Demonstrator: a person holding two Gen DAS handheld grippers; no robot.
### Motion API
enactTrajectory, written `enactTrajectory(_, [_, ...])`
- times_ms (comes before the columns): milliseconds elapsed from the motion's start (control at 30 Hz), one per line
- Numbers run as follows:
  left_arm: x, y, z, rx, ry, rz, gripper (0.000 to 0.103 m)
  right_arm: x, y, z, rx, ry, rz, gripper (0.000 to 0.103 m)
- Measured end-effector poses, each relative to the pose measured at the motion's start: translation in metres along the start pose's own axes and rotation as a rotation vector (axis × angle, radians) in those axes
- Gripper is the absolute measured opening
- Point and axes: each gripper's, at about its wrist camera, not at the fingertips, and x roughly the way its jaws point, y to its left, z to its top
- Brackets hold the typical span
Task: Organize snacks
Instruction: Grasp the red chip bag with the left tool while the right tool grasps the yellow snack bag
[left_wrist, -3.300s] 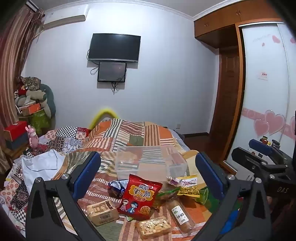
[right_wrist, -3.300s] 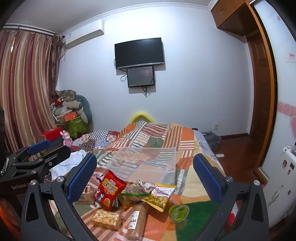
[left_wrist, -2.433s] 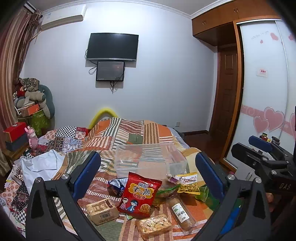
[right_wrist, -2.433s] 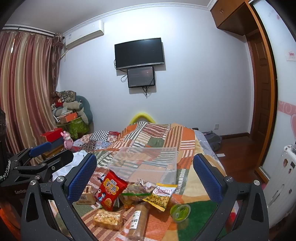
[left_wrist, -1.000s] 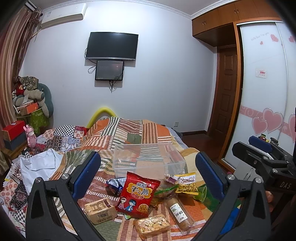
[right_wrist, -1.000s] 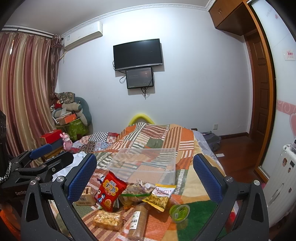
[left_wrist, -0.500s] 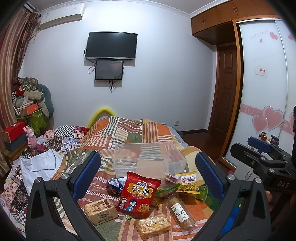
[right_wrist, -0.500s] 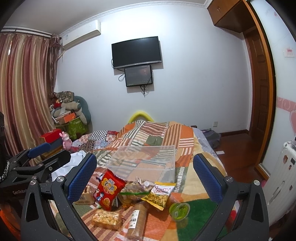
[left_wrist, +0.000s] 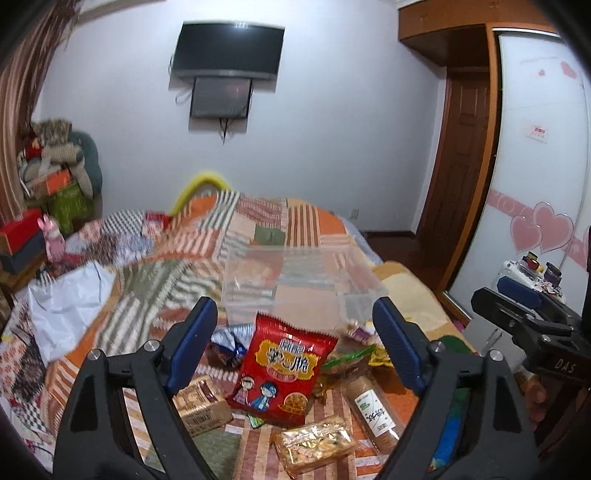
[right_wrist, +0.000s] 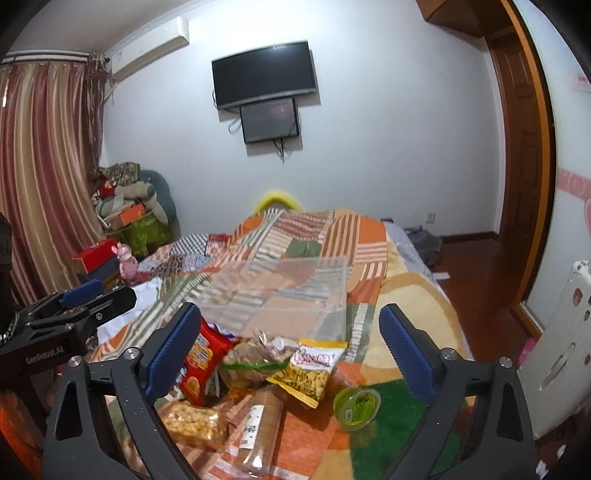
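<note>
- Change vs half a second ago: both views have pitched down and closed in on the snack pile; left view is motion-blurred. Reads as the approach starting, nothing gripped yet.
- Left tongs (left_wrist: 291, 339): wide apart, holding nothing, hovering above the bed (left_wrist: 258, 229).
- Right tongs (right_wrist: 291, 343): also wide apart and holding nothing, same height above the pile.
- Clear plastic bin (left_wrist: 295, 284) sits on the quilt at the far side of the pile and looks empty, so my read is no snack has been sorted so far.
- Red chip bag (left_wrist: 284, 369) lies centred between the left tongs' fingers in that view, propped up towards the bin. Likeliest first pick for the left side.
- Near left of it: brown carton (left_wrist: 201, 404), partly behind the left finger. Near centre: nut brittle pack (left_wrist: 316, 445). Right of the bag: biscuit tube (left_wrist: 371, 406).
- Right view: yellow snack pouch (right_wrist: 310, 369) and a clear bag with green band (right_wrist: 251, 363) lie between the right tongs' fingers; green jelly cup (right_wrist: 356, 402) is near right, apart from the pile.
- Foil wrapper (left_wrist: 229, 341) is tucked at the far left of the red bag; contents too blurred to tell.
- Soft bags on a soft quilt: I expect they'll slide or crumple under a pinch, so grip near an edge seam.
</note>
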Motion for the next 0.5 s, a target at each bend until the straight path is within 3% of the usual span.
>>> enactTrajectory(200, [0.036,0.013,-0.014,-0.012,0.103,-0.007,0.081,0.031,-0.013,-0.013,0.014,0.118,0.023,0.075])
enactTrajectory(500, [0.089,0.013,-0.044,0.042,0.257,-0.017,0.082,0.070,-0.032,-0.035,0.044,0.262,0.006,0.072])
